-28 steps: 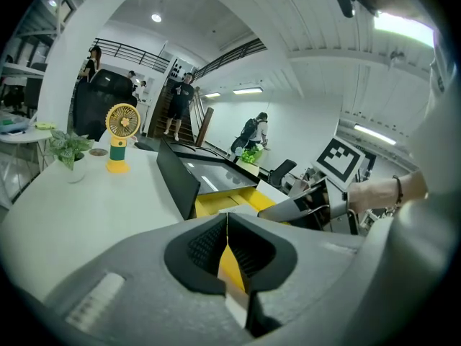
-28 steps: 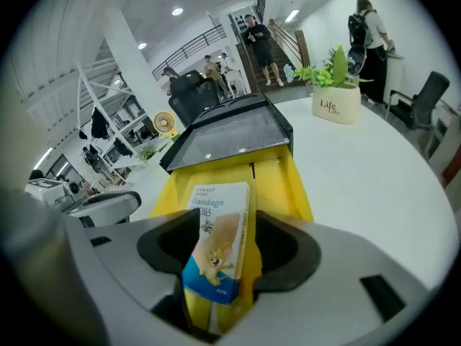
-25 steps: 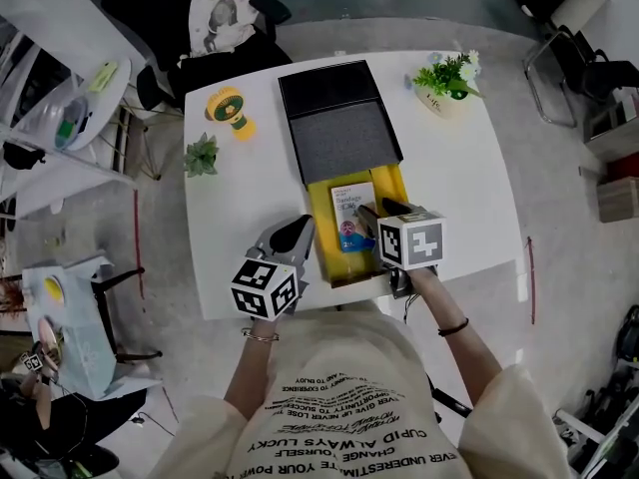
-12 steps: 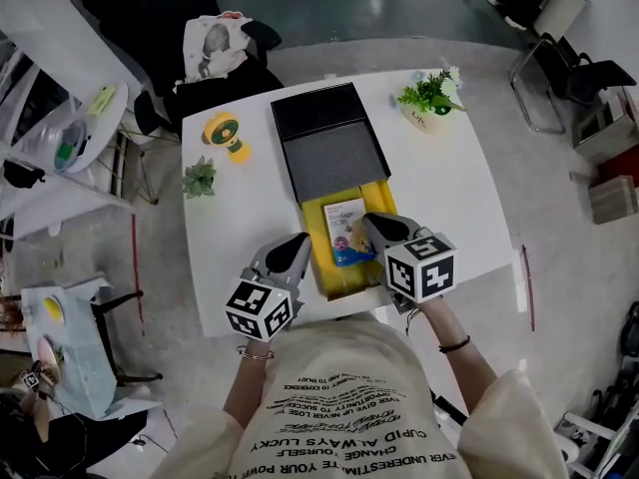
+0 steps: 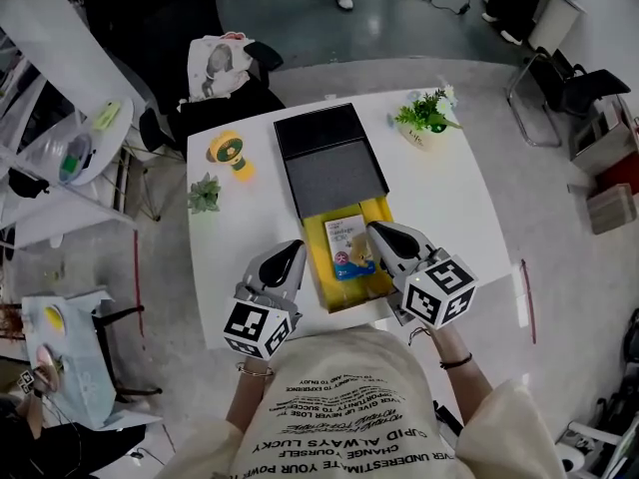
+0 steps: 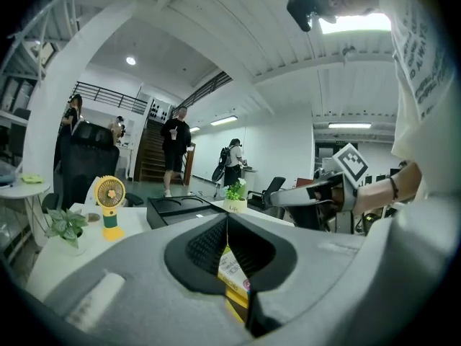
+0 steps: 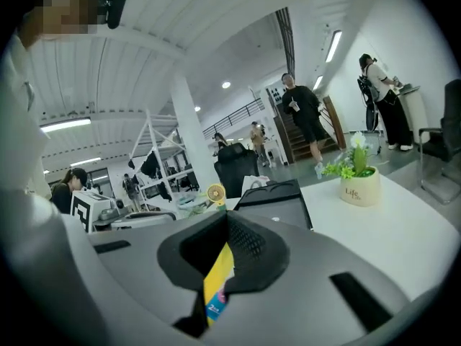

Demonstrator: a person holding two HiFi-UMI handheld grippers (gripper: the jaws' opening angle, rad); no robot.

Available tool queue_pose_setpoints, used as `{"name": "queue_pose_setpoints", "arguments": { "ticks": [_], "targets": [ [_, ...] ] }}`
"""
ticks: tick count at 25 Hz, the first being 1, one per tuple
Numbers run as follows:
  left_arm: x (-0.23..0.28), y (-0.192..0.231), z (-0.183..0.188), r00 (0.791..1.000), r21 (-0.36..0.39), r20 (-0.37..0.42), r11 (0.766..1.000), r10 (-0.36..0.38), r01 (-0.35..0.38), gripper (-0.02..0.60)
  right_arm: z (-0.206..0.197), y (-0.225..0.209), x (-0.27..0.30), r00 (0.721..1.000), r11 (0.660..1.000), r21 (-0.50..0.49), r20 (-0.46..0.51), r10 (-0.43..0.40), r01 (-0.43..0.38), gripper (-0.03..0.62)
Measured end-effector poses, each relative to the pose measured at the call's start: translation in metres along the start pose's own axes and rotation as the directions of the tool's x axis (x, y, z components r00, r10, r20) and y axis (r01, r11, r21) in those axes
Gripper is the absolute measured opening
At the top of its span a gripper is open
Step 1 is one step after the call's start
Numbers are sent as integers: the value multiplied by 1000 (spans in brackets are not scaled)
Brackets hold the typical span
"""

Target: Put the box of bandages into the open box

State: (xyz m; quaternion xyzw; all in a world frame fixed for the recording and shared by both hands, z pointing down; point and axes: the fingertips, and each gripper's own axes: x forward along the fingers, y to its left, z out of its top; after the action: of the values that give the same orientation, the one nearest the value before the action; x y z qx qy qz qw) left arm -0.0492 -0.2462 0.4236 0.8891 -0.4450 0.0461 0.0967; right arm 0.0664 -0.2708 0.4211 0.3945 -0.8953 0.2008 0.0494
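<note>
One box of bandages (image 5: 348, 248), flat and print side up inside the yellow open box (image 5: 339, 289), in its far half. Flanked by two grippers: left gripper (image 5: 291, 250) just outside the yellow box's left wall, right gripper (image 5: 375, 230) over the right wall, tip close to the bandage box's right edge. Bandage box apart from both sets of jaws, lower than them and between them.

In the left gripper view, jaws clenched tip to tip with nothing pinched. Below the meeting point, through the gap, a sliver of the yellow box and the bandage box's label. In the right gripper view, likewise clenched and empty, with the same yellow strip and a blue corner of the bandage box showing beneath the closed tips.

Counted on the white table (image 5: 454, 203):
- One bandage box.
- One yellow open box.
- One black cover (image 5: 329, 153), lying against the yellow box's far end.
- One yellow fan (image 5: 232, 155).
- Two potted plants: a small one (image 5: 204, 194) near the left edge and a larger one in a white pot (image 5: 423, 118) at the far right.
- Two grippers, each with one marker cube.
</note>
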Motion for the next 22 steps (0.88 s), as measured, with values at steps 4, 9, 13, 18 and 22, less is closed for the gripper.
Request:
{"name": "queue_pose_setpoints", "arguments": {
  "ticks": [4,9,13,18,22],
  "targets": [
    [-9,6,16,998,33,38,998,49,-51,23,17,3,-10,998,1000,-15,65,-3,4,5],
    [-21,15,31,990,70,82,990,118,-124,23,33,3,-22,989,999,-27,144,-24,29,5],
    [-29,20,35,982,74,106,984,154,-163,23,37,-2,-31,983,996,-48,169,-66,75,5],
    [-31,22,34,980,67,103,982,168,-175,23,35,-8,-36,979,990,-76,175,-103,118,3],
    [-31,21,31,980,61,95,982,174,-180,23,36,-9,-39,976,988,-76,178,-123,138,3]
  ]
}}
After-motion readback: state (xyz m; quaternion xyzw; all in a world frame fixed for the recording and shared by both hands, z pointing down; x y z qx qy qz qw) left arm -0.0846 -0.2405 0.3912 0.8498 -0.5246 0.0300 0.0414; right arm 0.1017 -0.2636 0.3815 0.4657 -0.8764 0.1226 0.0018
